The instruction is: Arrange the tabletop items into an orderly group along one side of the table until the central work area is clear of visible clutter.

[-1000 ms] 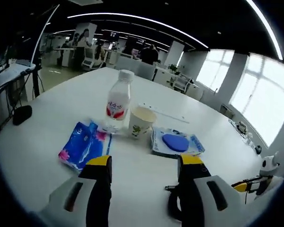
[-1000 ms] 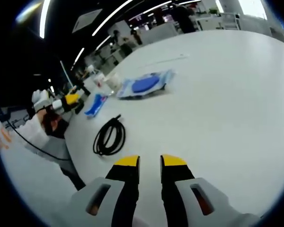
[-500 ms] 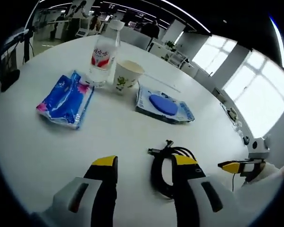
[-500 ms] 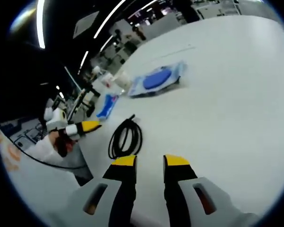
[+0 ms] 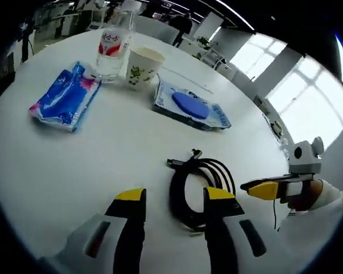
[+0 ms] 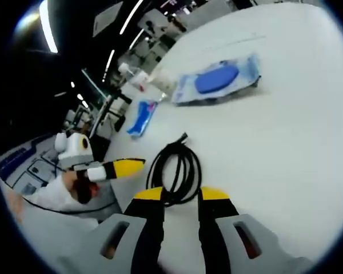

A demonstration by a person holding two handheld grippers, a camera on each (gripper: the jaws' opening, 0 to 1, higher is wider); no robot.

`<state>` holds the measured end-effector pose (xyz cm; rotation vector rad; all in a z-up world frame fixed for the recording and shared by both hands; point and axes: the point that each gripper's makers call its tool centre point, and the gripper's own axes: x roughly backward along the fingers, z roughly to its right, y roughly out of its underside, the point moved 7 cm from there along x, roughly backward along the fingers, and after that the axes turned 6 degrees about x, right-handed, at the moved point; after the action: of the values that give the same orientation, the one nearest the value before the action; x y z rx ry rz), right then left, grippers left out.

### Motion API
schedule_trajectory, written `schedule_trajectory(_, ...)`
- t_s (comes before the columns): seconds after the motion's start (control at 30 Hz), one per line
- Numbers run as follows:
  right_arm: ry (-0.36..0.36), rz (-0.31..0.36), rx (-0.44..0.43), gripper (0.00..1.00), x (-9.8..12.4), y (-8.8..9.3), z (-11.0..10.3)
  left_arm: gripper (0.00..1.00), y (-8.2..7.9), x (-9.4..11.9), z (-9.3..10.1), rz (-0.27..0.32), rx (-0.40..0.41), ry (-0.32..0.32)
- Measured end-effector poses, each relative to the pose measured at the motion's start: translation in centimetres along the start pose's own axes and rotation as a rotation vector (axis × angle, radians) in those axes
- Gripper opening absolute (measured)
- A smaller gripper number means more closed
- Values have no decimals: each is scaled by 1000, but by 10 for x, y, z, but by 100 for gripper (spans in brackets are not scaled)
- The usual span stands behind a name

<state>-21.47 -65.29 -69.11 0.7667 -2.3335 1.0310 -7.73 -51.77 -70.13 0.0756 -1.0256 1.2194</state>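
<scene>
Left gripper (image 5: pixel 176 198): jaws released, nothing between them, poised low over the white table (image 5: pixel 57 165). The coiled black cable (image 5: pixel 199 188) lies flat just ahead of the jaws, its loop partly behind the right-hand jaw tip and its plug ends pointing away.

Right gripper (image 6: pixel 182 195): jaws parted with a narrow gap — nothing is gripped. The cable (image 6: pixel 174 171) lies immediately beyond the tips. The other gripper enters this view from the left, held in a hand (image 6: pixel 80 185).

Remaining items sit grouped toward the far side, well apart from the cable:
- bottle (image 5: pixel 110 48) upright, cup (image 5: pixel 142 67) just beside it;
- blue packet (image 5: pixel 66 97) flat, near the bottle;
- clear pouch (image 5: pixel 190 105) with a blue oval inside — flat, near the cup.
</scene>
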Motion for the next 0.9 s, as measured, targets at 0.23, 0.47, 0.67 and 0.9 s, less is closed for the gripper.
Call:
schedule_trajectory(0.23,62,-53,128,19,-15,2,0,34,14,-2,3,-73,-14,-3)
schedule_trajectory(0.47,67,-143,169,13,-32,16,-4,21,18,-5,6,-80,10,42)
schedule_trajectory(0.67,80,-106,108,4,-24,14,-1,13,19,-5,3,-97,58,41)
schedule_trajectory(0.9,84,1,42,2,4,3,7,9,10,-3,29,-90,2,118)
